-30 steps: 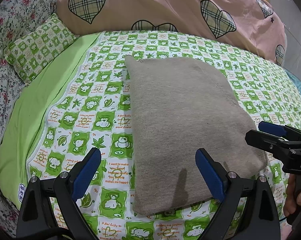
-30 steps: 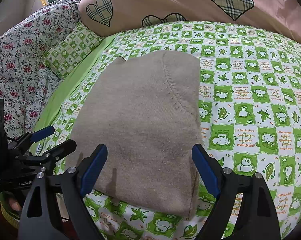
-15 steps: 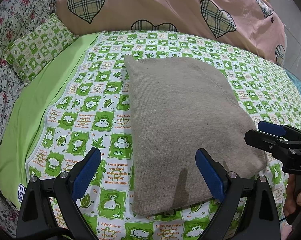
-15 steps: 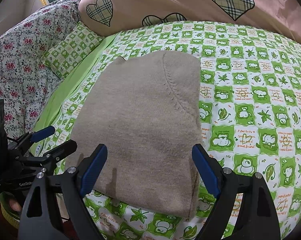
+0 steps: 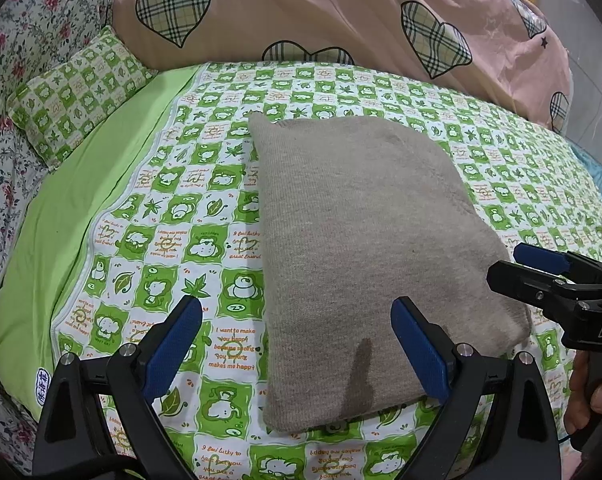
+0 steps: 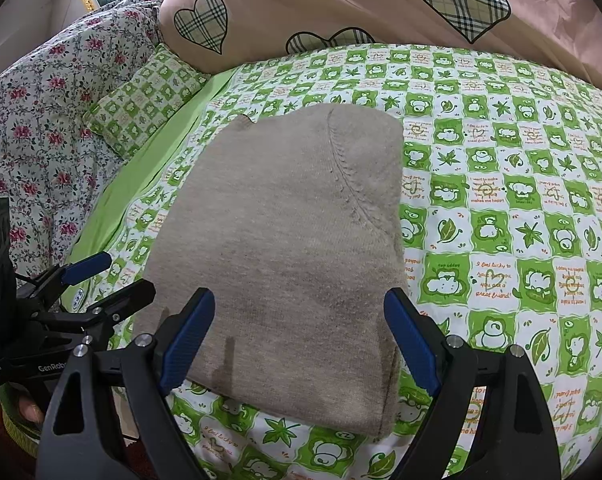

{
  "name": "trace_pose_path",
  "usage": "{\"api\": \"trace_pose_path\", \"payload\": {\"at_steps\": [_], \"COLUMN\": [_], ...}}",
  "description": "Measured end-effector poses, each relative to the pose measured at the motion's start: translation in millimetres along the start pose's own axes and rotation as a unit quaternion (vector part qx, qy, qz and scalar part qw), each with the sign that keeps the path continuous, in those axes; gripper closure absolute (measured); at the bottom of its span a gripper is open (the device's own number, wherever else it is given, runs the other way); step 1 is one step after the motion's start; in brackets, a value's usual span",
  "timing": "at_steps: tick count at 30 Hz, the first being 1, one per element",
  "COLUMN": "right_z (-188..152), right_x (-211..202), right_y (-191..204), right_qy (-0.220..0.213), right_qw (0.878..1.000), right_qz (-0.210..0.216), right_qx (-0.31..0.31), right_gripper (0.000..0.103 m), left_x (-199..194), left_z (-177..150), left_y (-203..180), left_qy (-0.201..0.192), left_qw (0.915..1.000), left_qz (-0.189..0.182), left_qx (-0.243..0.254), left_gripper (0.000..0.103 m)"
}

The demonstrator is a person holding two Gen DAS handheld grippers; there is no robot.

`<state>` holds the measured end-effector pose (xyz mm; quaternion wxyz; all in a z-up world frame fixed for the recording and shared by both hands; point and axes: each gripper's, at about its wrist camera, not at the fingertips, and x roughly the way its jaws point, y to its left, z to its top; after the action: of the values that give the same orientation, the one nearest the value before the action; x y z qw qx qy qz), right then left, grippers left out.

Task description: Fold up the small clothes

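A beige knit garment (image 5: 365,248) (image 6: 293,248) lies folded flat into a rough rectangle on the green-and-white checked bed cover (image 5: 173,216) (image 6: 501,208). My left gripper (image 5: 297,340) hovers open over its near left corner, nothing between the blue pads. My right gripper (image 6: 299,340) hangs open above the garment's near edge, also holding nothing. Each gripper shows in the other's view: the right gripper (image 5: 541,268) at the right edge, the left gripper (image 6: 97,276) at the left edge. Neither touches the cloth.
A pink quilt with plaid hearts (image 5: 321,16) (image 6: 341,4) is piled along the far side. A small green checked pillow (image 5: 77,88) (image 6: 149,96) and floral bedding (image 6: 41,128) lie at the left. A person's fingers (image 5: 593,396) hold the right gripper's handle.
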<state>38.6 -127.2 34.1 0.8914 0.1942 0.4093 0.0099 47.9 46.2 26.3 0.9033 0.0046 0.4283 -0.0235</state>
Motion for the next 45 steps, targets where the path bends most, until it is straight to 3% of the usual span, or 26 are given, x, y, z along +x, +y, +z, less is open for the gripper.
{"api": "trace_pose_path", "payload": {"at_steps": [45], "right_z": [20.1], "right_x": [0.8], "right_y": [-2.1], "right_qy": [-0.009], "right_qw": [1.000], "right_qz": [0.004], "right_qx": [-0.011], "right_gripper": [0.016], "left_x": [5.0], "left_z": [13.4], "left_y": [-0.9], "left_qy": [-0.006], "left_qw": [1.0000], "left_qz": [0.008], "left_qx": [0.000], "left_gripper": [0.007]}}
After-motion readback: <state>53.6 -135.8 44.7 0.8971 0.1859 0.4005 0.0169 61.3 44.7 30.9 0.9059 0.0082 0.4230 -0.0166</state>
